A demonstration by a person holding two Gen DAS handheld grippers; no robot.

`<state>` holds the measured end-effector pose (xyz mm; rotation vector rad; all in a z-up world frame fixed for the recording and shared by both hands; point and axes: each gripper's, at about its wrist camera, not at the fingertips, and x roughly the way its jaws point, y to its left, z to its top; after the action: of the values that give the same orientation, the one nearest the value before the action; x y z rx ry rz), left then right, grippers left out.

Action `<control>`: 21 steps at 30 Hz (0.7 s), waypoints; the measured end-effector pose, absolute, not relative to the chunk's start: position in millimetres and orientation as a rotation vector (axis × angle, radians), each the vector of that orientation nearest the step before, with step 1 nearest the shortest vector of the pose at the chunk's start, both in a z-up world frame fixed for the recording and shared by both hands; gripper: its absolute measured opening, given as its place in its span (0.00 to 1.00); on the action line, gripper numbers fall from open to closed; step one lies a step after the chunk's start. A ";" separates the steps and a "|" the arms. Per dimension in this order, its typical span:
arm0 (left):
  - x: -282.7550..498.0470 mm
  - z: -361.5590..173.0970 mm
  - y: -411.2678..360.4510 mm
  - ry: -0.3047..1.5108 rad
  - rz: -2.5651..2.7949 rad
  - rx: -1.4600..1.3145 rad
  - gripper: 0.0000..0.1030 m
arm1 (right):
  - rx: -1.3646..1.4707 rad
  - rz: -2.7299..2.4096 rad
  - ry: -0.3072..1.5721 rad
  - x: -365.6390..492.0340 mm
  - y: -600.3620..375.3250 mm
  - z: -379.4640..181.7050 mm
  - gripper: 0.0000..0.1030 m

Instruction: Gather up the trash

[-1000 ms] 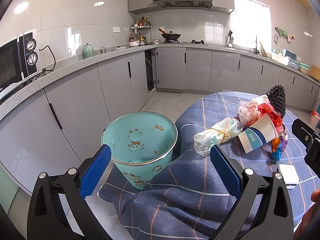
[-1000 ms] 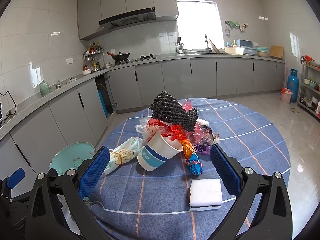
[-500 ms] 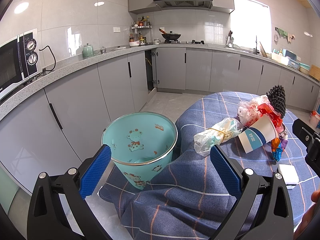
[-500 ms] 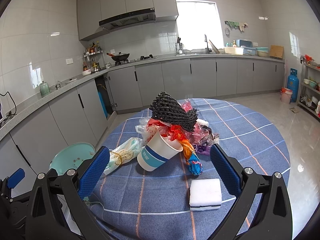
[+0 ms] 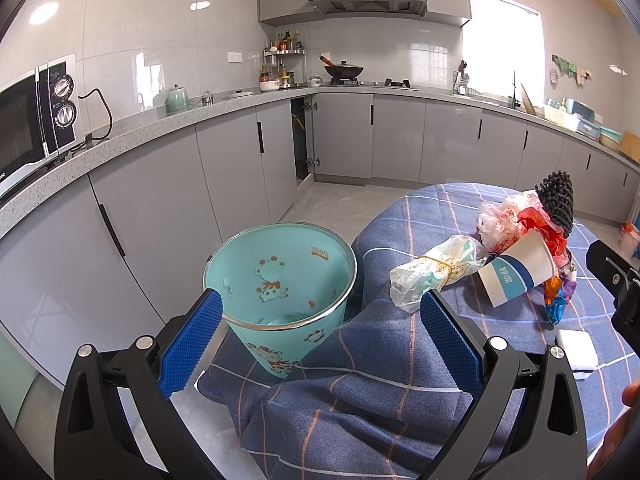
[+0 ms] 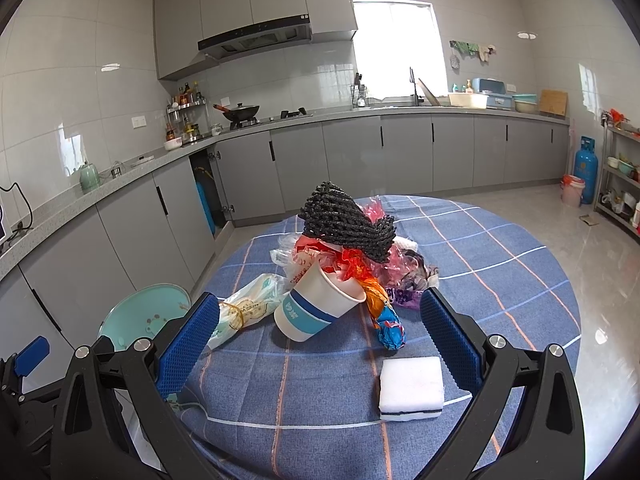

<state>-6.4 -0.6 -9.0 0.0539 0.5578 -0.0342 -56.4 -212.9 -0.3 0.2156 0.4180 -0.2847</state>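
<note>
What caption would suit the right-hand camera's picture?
Open right claw faces a trash pile topped by a paper cup on a blue checked table.

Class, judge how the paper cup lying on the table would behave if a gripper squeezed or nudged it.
The paper cup looks thin-walled, so it would probably crush. Lying on its side, it may roll. Wrappers stuffed in its mouth could spill.

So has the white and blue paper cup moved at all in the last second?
No. In the right wrist view the white and blue paper cup lies tipped in the same spot, just beyond the white rectangular sponge.
</note>
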 end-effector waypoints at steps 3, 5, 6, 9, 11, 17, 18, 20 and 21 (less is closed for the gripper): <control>-6.4 -9.1 -0.5 0.559 -0.035 0.054 0.95 | 0.218 -0.285 0.418 -56.2 -213.4 -0.2 0.96; -6.5 -9.1 -0.4 0.559 -0.035 0.054 0.95 | 0.217 -0.285 0.418 -56.0 -213.4 -0.3 0.96; -6.6 -9.2 -0.9 0.558 -0.035 0.054 0.95 | 0.217 -0.285 0.419 -55.9 -213.5 -0.3 0.96; -6.6 -9.1 -0.5 0.558 -0.035 0.055 0.95 | 0.217 -0.285 0.420 -55.8 -213.6 -0.5 0.96; -6.4 -9.2 -0.3 0.559 -0.035 0.054 0.95 | 0.216 -0.285 0.422 -54.9 -213.7 -1.2 0.96; -4.1 -11.9 -0.8 0.570 -0.033 0.052 0.95 | 0.216 -0.286 0.435 -51.3 -214.8 -4.8 0.96; -3.8 -12.2 -0.7 0.570 -0.033 0.052 0.95 | 0.216 -0.286 0.435 -51.1 -214.5 -5.2 0.96; -3.3 -12.8 0.1 0.573 -0.032 0.049 0.95 | 0.216 -0.287 0.435 -51.1 -214.5 -5.5 0.96; -2.1 -13.0 0.6 0.575 -0.030 0.047 0.95 | 0.217 -0.292 0.428 -52.1 -215.3 -5.3 0.96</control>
<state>-2.1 0.6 -13.0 0.0469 0.5752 -0.0300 -52.1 -215.3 -5.3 0.2165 0.4278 -0.2918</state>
